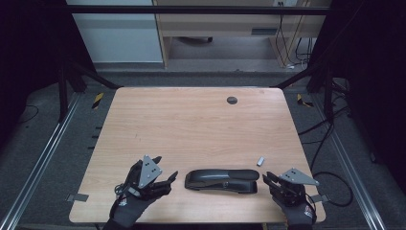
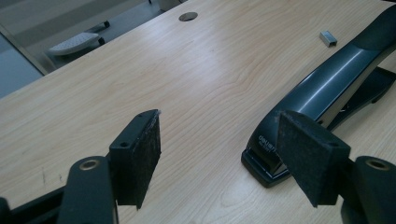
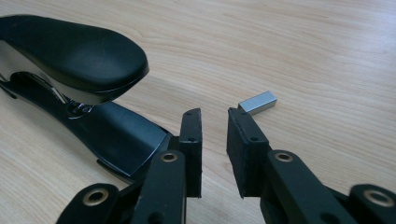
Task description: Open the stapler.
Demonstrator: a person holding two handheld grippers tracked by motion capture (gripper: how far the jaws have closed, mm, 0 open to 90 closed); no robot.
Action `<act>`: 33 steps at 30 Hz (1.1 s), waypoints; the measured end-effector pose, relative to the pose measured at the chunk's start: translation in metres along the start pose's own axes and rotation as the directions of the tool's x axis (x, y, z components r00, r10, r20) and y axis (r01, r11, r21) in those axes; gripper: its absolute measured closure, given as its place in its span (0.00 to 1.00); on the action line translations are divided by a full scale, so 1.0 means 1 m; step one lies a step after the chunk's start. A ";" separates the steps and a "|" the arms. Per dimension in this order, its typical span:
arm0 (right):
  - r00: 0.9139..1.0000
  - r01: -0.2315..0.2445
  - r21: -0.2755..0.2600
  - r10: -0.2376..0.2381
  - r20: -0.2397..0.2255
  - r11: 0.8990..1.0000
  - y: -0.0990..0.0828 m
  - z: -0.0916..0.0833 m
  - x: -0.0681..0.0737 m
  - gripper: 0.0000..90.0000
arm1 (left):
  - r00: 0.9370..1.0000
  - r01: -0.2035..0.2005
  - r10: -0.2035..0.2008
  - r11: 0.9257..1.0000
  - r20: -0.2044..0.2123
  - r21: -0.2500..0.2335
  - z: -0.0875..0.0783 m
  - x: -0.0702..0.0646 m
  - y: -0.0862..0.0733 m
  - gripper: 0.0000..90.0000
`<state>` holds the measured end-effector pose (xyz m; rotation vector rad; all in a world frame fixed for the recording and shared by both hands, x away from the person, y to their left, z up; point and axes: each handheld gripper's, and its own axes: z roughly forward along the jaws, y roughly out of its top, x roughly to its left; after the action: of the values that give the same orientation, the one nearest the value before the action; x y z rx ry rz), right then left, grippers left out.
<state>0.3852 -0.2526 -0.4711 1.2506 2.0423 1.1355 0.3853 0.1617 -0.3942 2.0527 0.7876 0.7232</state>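
Note:
A black stapler lies lengthwise near the table's front edge, between the two hands. In the left gripper view its front end sits just beyond the right-hand pad, not touched. My left gripper is wide open, with bare wood between its jaws. A small silver staple strip lies to the right of the stapler's rear. My right gripper points at the strip. Its jaws stand a narrow gap apart with nothing between them. The stapler's rounded handle is to their left.
The wooden table has a round cable hole near its far edge. Gloved hands hold both grippers at the front edge. Black frame posts and floor cables surround the table. A cabinet stands beyond it.

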 end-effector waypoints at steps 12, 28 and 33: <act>1.000 0.007 0.015 -0.007 -0.014 1.000 -0.002 0.003 0.001 0.88 | 0.993 -0.117 0.117 0.993 0.007 0.001 0.017 -0.028 0.029 0.33; 1.000 -0.003 0.000 0.003 0.030 1.000 0.000 0.008 -0.006 0.89 | 0.977 -0.211 0.210 0.977 0.033 0.031 0.050 -0.058 0.056 0.34; 0.999 -0.017 0.014 0.017 0.029 1.000 0.000 0.008 -0.007 0.95 | 0.970 -0.241 0.240 0.970 0.038 0.032 0.054 -0.066 0.062 0.34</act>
<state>0.3947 -0.2556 -0.4754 1.2858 2.0251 1.1061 0.3984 0.0575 -0.3850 2.2114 0.5404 0.8103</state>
